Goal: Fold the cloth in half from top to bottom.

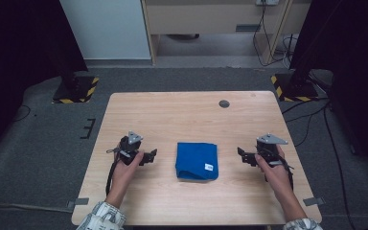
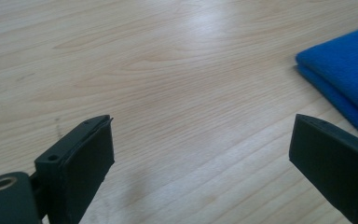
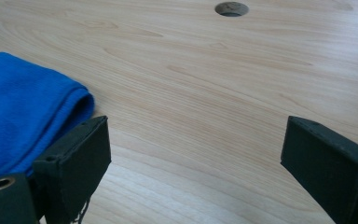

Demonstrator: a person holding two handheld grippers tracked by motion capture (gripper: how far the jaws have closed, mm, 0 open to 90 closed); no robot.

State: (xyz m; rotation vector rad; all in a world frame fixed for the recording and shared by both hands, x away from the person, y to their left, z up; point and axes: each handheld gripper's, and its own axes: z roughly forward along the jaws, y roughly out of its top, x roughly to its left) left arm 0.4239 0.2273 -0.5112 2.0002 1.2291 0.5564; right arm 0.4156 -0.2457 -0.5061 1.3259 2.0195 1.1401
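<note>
From the high view, a folded blue cloth (image 1: 197, 161) lies flat near the middle of the wooden counter (image 1: 172, 115), a small white tag (image 1: 209, 166) on its near right corner. The left claw (image 1: 149, 155) rests on the counter to the cloth's left, held in the person's left hand (image 1: 127, 165); the right claw (image 1: 242, 154) sits to the cloth's right, in the right hand (image 1: 272, 168). Both point inward at the cloth, each a short way from its edge and not touching it. A round cable hole (image 1: 224, 103) sits toward the counter's far right.

In the left gripper view, the left claw (image 2: 200, 154) stands wide, with bare wood between its jaws. The blue cloth (image 2: 345, 70) lies ahead at the upper right, its folded edge showing two layers.

In the right gripper view, the right claw (image 3: 196, 154) is also spread wide, nothing between its jaws. The blue cloth (image 3: 23, 107) lies at the left, its rounded fold just beyond the left jaw. The cable hole (image 3: 231, 8) shows at the top.
</note>
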